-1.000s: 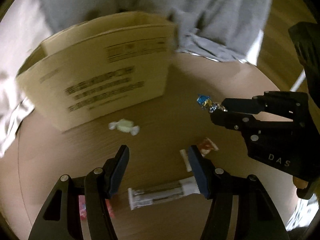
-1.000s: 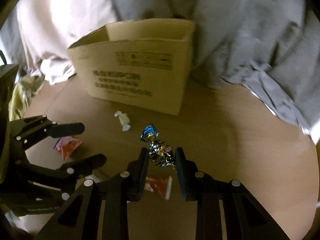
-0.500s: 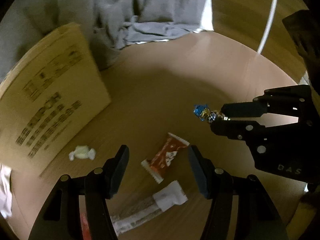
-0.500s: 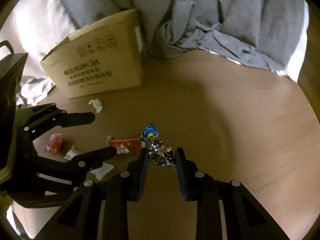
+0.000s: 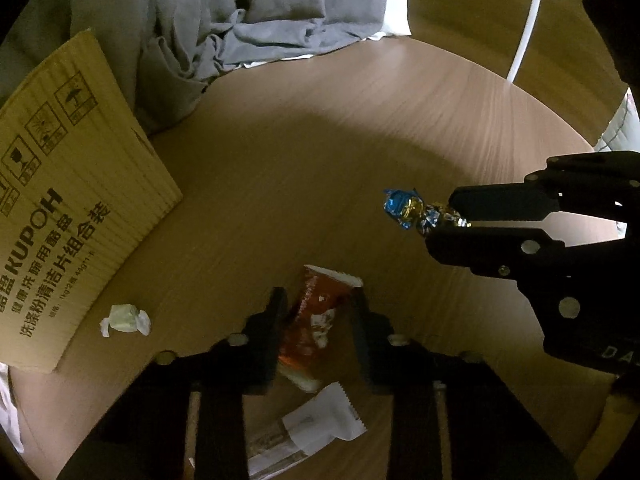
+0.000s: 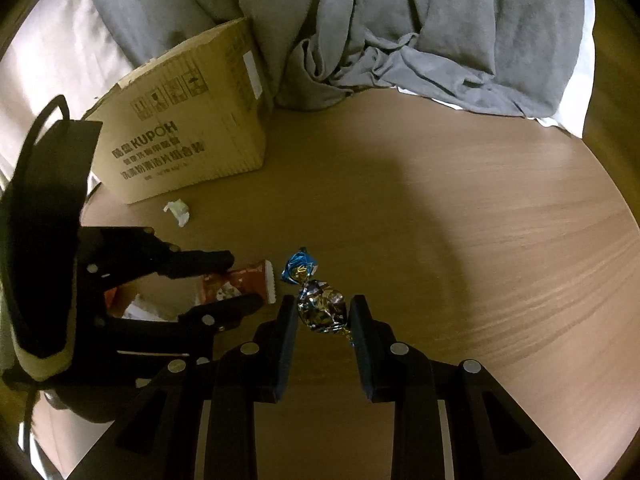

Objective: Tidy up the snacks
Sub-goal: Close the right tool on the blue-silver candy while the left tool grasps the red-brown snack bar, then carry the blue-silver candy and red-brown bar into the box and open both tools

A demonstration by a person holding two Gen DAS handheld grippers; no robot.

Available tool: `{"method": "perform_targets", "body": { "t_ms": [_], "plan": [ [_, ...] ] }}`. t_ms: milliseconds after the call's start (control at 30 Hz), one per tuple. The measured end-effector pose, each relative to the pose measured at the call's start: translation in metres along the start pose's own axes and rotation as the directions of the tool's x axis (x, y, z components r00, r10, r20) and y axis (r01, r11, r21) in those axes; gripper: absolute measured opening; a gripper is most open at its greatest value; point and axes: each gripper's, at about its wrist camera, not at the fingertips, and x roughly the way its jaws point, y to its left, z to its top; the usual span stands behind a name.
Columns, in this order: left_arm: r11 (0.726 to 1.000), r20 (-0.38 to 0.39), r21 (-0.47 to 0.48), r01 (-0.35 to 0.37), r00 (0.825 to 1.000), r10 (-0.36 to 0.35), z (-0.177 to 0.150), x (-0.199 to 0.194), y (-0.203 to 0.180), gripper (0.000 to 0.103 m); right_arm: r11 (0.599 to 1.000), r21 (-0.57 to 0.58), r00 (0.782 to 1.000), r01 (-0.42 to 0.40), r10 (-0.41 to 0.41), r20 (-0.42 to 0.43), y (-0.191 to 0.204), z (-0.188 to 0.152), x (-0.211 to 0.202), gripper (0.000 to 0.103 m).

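Two grippers work over a round wooden surface (image 5: 360, 128). Farthest left, a cardboard box (image 5: 68, 200) stands against grey bedding (image 5: 248, 12), with a pale green wrapped candy (image 5: 125, 319) just beside its base. Next, the left gripper (image 5: 318, 322) has its jaws spread on either side of a red snack packet (image 5: 316, 320) lying on the wood; a white-ended bar wrapper (image 5: 316, 428) lies below it. At right, the right gripper (image 6: 323, 314) pinches a blue-and-gold foil candy (image 6: 316, 300), lifted clear of the wood.
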Motion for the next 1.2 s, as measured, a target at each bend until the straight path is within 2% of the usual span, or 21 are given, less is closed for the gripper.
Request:
{"method": "perform_targets", "body": {
  "t_ms": [233,600,833,1200],
  "plan": [
    [0.997,0.044,-0.080,0.020,0.999,-0.017,-0.002,-0.010,0.007,0.022,1.000,-0.003,1.000,-0.010,0.010,0.026,0.002,0.002,-0.004,0.028],
    [0.967,0.166,-0.252,-0.021,0.984,0.065,-0.004,-0.058,0.021,0.022,0.999,-0.007,0.995,-0.043,0.043,0.093,0.008,0.014,-0.024,0.028],
    [0.939,0.250,-0.340,-0.054,0.957,0.146,-0.010,-0.095,0.036,0.022,0.997,-0.043,0.985,-0.070,0.076,0.157,0.022,0.026,-0.042,0.028],
    [0.890,0.315,-0.443,-0.111,0.910,0.270,-0.016,-0.142,0.068,0.022,0.986,-0.121,0.957,-0.116,0.144,0.252,0.059,0.053,-0.063,0.028]
  ]
}}
